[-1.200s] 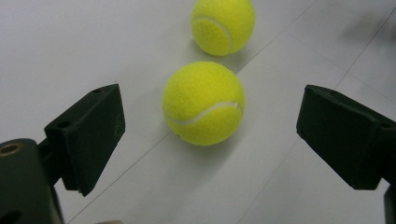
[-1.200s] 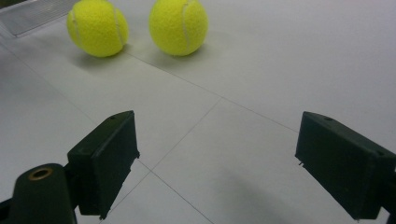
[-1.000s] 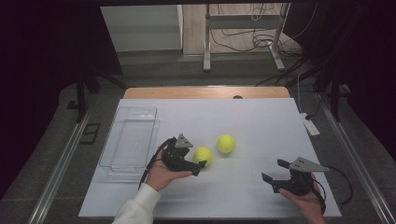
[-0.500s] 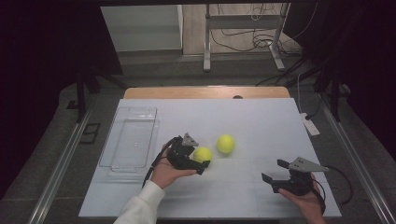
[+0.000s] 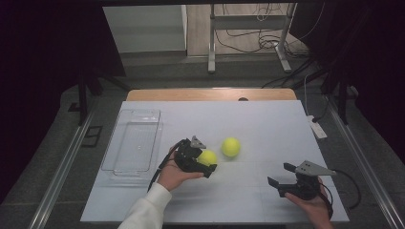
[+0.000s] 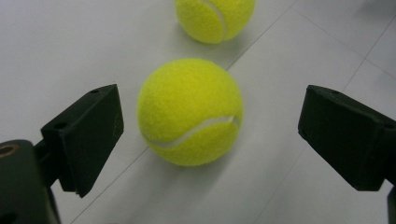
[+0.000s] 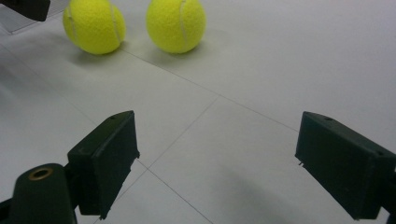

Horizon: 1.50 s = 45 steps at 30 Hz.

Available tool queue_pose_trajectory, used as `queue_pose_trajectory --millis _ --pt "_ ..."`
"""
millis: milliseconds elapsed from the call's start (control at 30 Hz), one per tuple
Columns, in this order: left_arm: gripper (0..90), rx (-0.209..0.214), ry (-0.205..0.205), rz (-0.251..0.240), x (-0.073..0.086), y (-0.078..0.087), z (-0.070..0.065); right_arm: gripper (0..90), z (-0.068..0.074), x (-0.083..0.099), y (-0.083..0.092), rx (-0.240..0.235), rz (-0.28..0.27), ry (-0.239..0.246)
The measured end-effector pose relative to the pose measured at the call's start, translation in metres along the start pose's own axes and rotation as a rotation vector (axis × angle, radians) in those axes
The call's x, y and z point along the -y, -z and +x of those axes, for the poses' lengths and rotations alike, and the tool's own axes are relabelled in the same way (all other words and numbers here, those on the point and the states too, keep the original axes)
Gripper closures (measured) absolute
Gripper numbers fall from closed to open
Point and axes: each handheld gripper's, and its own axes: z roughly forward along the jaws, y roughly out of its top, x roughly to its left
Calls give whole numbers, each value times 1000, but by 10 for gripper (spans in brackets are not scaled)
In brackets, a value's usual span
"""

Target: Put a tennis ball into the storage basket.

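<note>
While the near ball (image 6: 190, 112) sits straight ahead of my left gripper (image 5: 206, 169), between its two jaws but touching neither, I hold nothing yet: the jaws stand wide apart on either side of it. A second ball (image 6: 215, 18) lies just beyond, farther from my tool. My right gripper (image 5: 281, 179) waits well off, jaws spread and empty, so the left hand is plainly nearer for the grab.
</note>
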Motion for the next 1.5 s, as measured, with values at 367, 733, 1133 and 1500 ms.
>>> queue_pose_trajectory --millis 367,733,1133,1500 --pt "72 -3 6 41 -4 -17 3 130 0 0 -1 -1 4 1" --pt "128 -55 -9 82 -3 -28 1 130 0 0 -1 5 11 5" --pt "271 -64 -9 83 0 -29 2 130 0 1 -1 5 10 4" --pt "273 -56 -14 26 1 -16 3 130 -1 1 -1 5 8 4"
